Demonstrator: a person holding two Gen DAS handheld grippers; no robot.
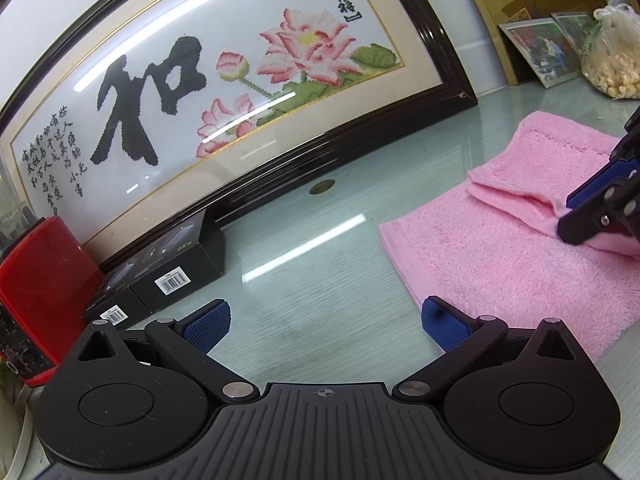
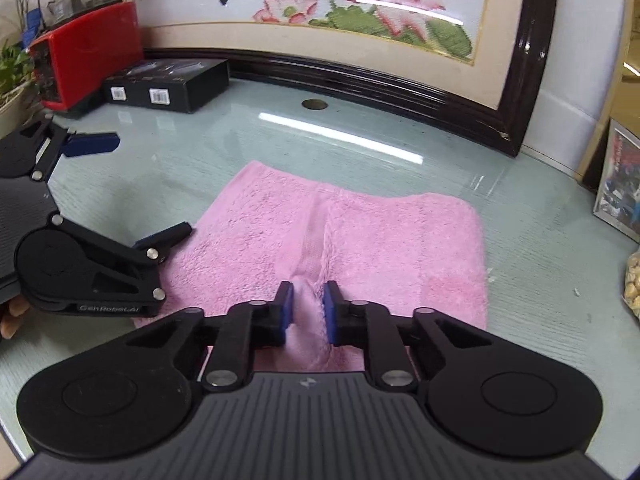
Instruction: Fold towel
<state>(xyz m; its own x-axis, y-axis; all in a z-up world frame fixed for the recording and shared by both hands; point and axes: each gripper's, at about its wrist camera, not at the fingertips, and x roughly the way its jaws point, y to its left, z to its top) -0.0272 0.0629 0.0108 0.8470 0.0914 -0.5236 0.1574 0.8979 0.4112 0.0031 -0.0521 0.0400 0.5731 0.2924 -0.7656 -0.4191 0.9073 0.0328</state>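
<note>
Right wrist view: the right hand-held gripper (image 2: 307, 312) pinches a raised fold of the pink towel (image 2: 380, 248), which lies on the glass worktop (image 2: 540, 280) before the framed lotus embroidery (image 2: 360, 0). The left hand-held gripper (image 1: 325, 326) hangs spread wide and empty, left of the towel.

You have bare tabletop (image 2: 360, 152) beyond the towel (image 2: 248, 236); the framed picture (image 2: 516, 92), black boxes (image 2: 180, 84) and red box (image 2: 92, 48) block the back.

Glossy glass tabletop (image 2: 400, 136), framed lotus embroidery (image 1: 224, 80) leaning, seemingly against wall.
</note>
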